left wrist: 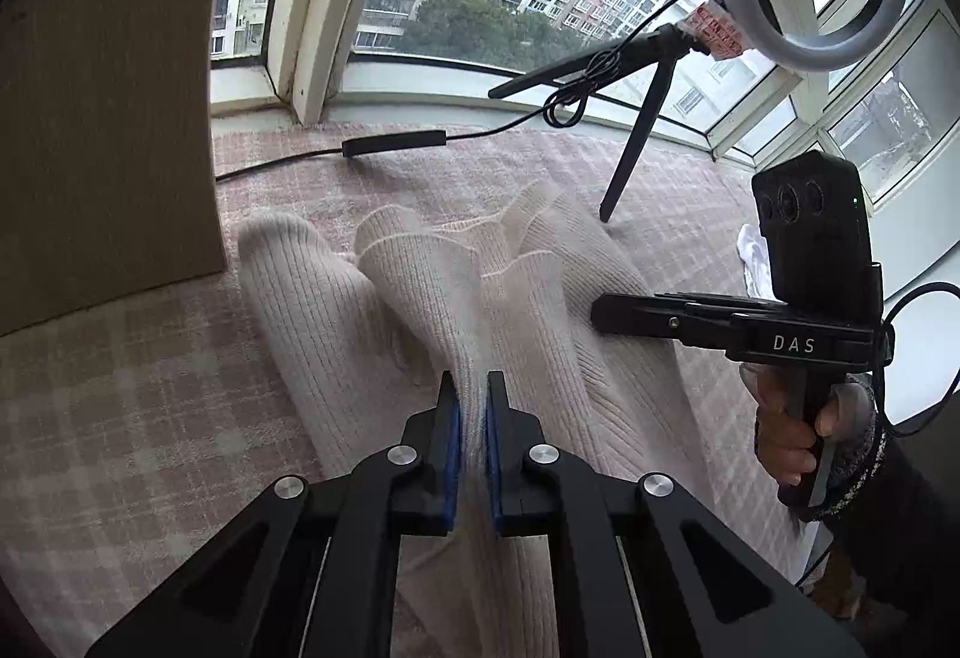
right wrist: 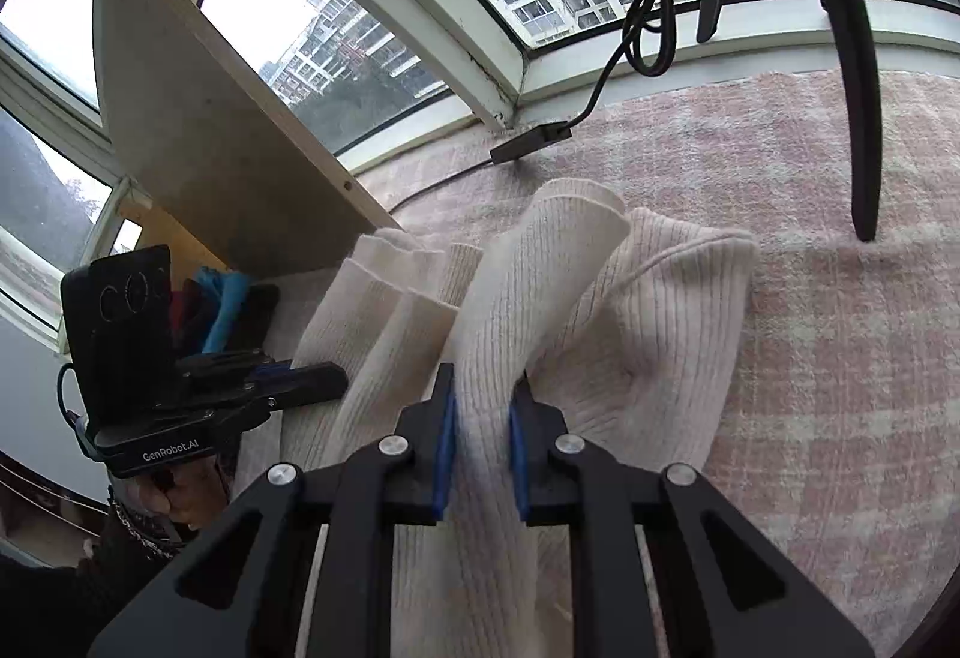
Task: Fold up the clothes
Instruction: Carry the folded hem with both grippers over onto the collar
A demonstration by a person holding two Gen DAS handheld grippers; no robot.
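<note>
Cream knit sweater [left wrist: 420, 298] on pink blanket [left wrist: 120, 388] is pinched tight by left gripper [left wrist: 473, 406] & right gripper [right wrist: 483, 406] fingers

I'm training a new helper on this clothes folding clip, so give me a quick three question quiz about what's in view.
1. True or false: the left claw is shut on the cream ribbed knit garment.
2. What is the right claw gripping? A) the black cable B) the cream ribbed knit garment C) nothing
3. Fill in: the garment lies on a pink checked ____.

Key: 1 true. 2 B. 3 blanket.
</note>
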